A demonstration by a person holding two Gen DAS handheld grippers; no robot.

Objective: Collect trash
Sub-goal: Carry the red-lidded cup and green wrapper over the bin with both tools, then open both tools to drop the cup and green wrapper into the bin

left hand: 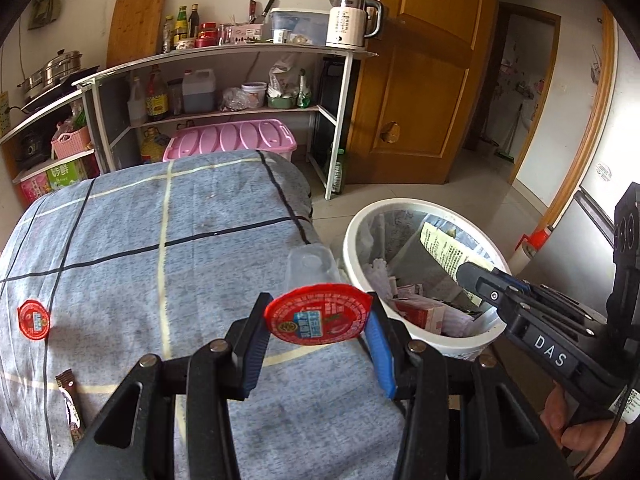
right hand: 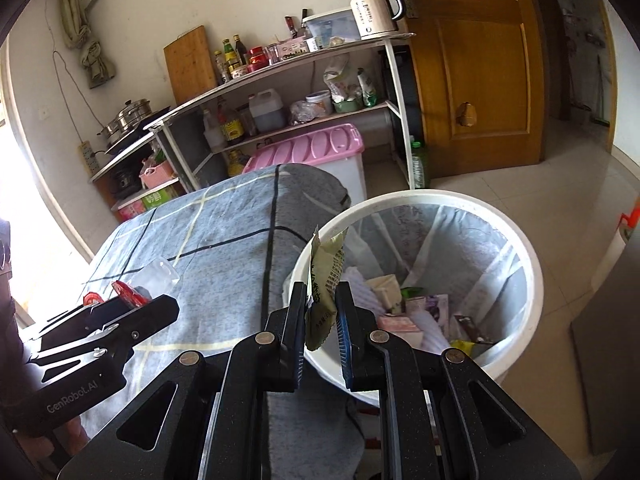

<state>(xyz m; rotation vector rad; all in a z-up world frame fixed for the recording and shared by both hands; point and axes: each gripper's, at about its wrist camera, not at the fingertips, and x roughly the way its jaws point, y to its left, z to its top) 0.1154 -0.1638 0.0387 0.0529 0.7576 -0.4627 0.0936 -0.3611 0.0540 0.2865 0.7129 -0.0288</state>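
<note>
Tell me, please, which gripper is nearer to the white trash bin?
Right. The right gripper, shut on a green wrapper, is at the white trash bin's rim. The left gripper, holding a red-lidded cup, is over the bed beside it.

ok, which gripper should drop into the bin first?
Right. The right gripper holds its green wrapper at the white bin's rim. The left gripper, holding a red-lidded cup, is still above the blanket beside the bin.

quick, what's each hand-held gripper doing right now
left hand-held gripper: closed on a red-lidded plastic cup
right hand-held gripper: closed on a green wrapper
</note>
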